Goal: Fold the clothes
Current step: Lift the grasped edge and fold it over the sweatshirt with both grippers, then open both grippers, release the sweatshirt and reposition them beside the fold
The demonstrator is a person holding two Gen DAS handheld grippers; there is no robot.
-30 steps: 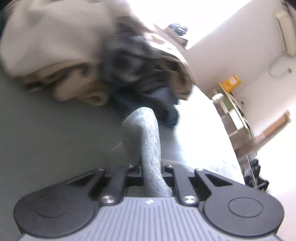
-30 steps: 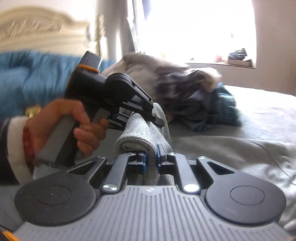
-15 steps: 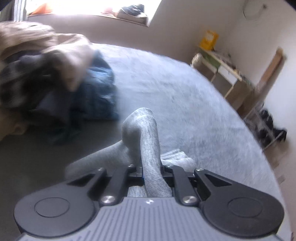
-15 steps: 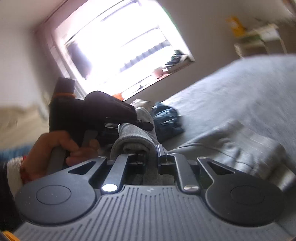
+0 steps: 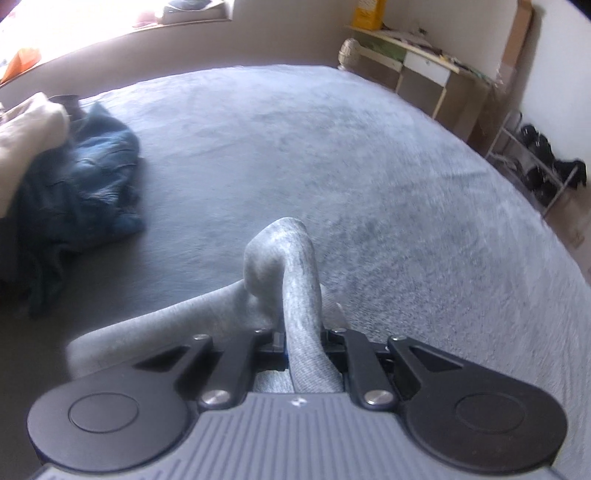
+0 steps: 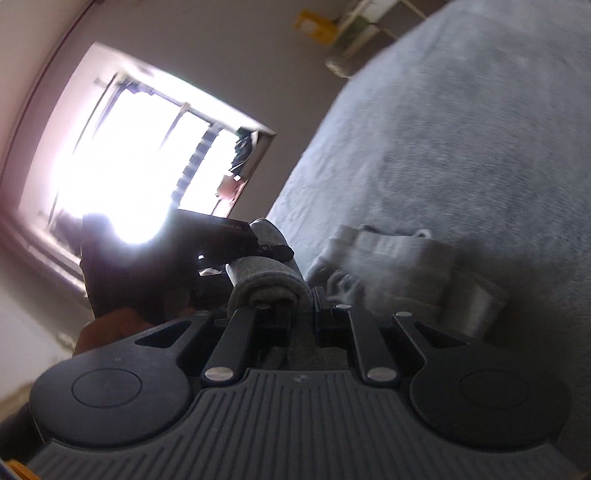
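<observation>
In the left wrist view, the left gripper (image 5: pixel 303 334) has its fingers pressed in on a thick fold of grey knit garment (image 5: pixel 291 273). The fold rises between the jaws in a rounded hump and bends over to the left, and more of the same cloth trails away low on the left, over the grey bed cover (image 5: pixel 332 155). Far to the left on the cover lies a heap of clothes: a crumpled pair of blue jeans (image 5: pixel 92 184) with a beige garment (image 5: pixel 26 136) against it. Beyond the bed stand a low wooden desk (image 5: pixel 424 62) with a yellow box (image 5: pixel 367 13) on it, and a shoe rack (image 5: pixel 535 166) by the wall.

In the right wrist view, tilted hard, the right gripper (image 6: pixel 301 314) is likewise clamped narrow on a rolled edge of the grey garment (image 6: pixel 266 284). Just above it on the left, the left gripper (image 6: pixel 273 249) pinches the same roll, held by a hand (image 6: pixel 107 328) in shadow. To the right, the rest of the garment (image 6: pixel 399 273) lies bunched on the bed cover (image 6: pixel 461 129). A bright window (image 6: pixel 140 155) fills the upper left.
</observation>
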